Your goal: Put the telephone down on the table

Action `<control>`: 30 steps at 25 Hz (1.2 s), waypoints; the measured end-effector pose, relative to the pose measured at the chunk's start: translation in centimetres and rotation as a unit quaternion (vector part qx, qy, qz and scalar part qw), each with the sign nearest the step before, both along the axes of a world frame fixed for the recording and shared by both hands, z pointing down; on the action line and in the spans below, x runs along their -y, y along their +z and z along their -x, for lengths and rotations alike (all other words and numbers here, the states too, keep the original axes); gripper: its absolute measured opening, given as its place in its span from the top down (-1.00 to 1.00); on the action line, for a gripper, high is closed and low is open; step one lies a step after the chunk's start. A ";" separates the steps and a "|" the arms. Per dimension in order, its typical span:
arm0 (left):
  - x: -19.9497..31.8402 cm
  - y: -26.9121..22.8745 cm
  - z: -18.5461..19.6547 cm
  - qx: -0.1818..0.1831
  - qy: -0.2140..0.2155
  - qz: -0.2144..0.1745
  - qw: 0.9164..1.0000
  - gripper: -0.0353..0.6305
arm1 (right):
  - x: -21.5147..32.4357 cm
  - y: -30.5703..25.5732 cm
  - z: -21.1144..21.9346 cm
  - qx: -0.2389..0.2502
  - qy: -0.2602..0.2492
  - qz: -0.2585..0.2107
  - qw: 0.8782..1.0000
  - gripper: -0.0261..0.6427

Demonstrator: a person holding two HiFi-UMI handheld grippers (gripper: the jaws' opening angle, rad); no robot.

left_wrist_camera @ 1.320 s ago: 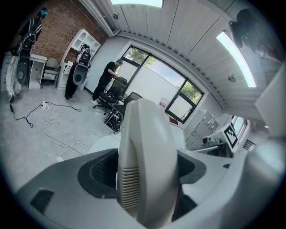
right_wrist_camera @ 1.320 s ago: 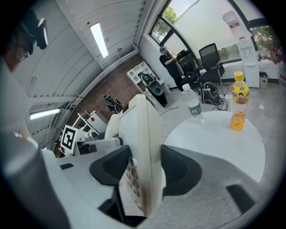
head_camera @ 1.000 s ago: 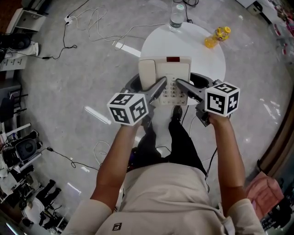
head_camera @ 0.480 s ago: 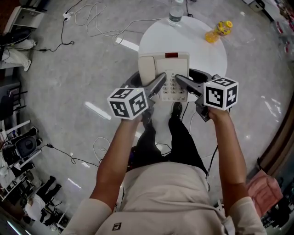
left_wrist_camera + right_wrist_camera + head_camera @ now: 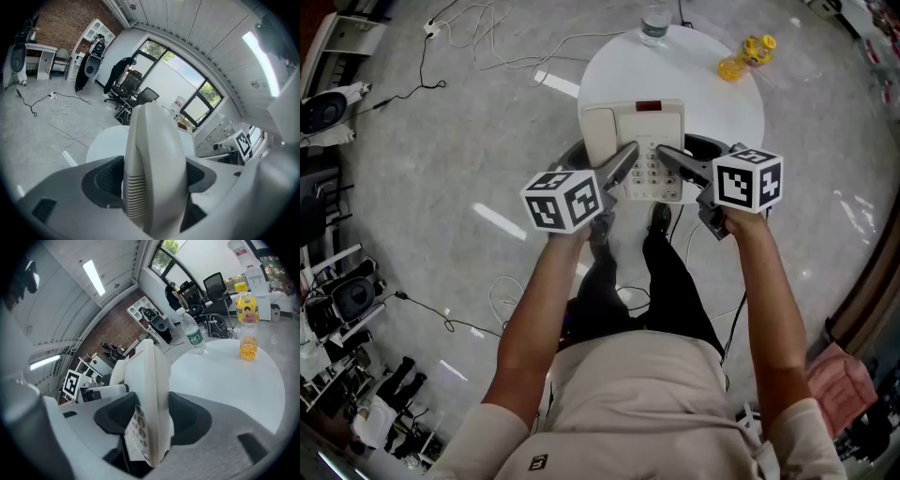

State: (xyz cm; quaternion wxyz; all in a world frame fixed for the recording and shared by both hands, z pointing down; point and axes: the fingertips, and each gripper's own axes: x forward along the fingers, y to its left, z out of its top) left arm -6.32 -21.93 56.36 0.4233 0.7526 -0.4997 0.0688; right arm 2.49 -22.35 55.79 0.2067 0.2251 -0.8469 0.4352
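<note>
A cream desk telephone (image 5: pixel 642 141) with handset, keypad and a small red display is held over the near edge of the round white table (image 5: pixel 722 108). My left gripper (image 5: pixel 625 161) is shut on its left side, where the handset (image 5: pixel 154 164) fills the left gripper view between the jaws. My right gripper (image 5: pixel 670 157) is shut on the phone's right edge (image 5: pixel 152 408), with the keypad buttons showing on the left face. I cannot tell whether the phone's base touches the tabletop.
A clear water bottle (image 5: pixel 653 23) stands at the table's far edge and a yellow drink bottle (image 5: pixel 742 58) at its far right. Cables (image 5: pixel 487 42) trail over the grey floor to the left. A dark chair frame (image 5: pixel 712 150) sits under the table's near side.
Both grippers and the telephone have moved a little farther forward over the table.
</note>
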 end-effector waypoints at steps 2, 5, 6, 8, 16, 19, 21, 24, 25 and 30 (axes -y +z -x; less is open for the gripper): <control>0.0 0.5 0.0 0.001 -0.001 0.004 1.000 -0.18 | 0.1 0.5 0.0 -0.001 -0.001 0.003 1.000 0.29; 0.1 1.5 -0.1 0.002 -0.001 0.011 1.000 -0.18 | 0.2 1.5 -0.1 -0.002 -0.003 0.009 1.000 0.28; 0.1 1.7 -0.1 0.002 -0.001 0.013 1.000 -0.18 | 0.2 1.8 -0.1 -0.002 -0.003 0.011 1.000 0.29; 0.1 2.1 0.0 0.003 -0.002 0.017 1.000 -0.18 | 0.2 2.2 0.0 -0.003 -0.004 0.014 1.000 0.29; 0.3 4.0 -0.1 0.002 -0.003 0.028 1.000 -0.18 | 0.4 4.0 -0.1 -0.005 -0.005 0.024 1.000 0.28; 0.3 4.6 -0.4 0.002 -0.001 0.032 0.999 -0.18 | 0.4 4.6 -0.4 -0.007 -0.004 0.026 1.000 0.28; 0.2 5.0 -0.5 0.003 -0.001 0.034 0.999 -0.18 | 0.3 5.0 -0.5 -0.007 -0.004 0.029 1.000 0.28; 0.2 5.6 -0.6 0.004 0.000 0.039 0.999 -0.18 | 0.3 5.6 -0.6 -0.009 -0.003 0.034 0.999 0.28; 0.1 5.8 -0.7 0.004 0.000 0.041 0.999 -0.18 | 0.3 5.9 -0.7 -0.009 -0.004 0.036 0.999 0.28; -0.1 7.1 -1.2 0.005 -0.001 0.050 0.999 -0.18 | 0.0 7.1 -1.1 -0.009 -0.006 0.044 0.999 0.28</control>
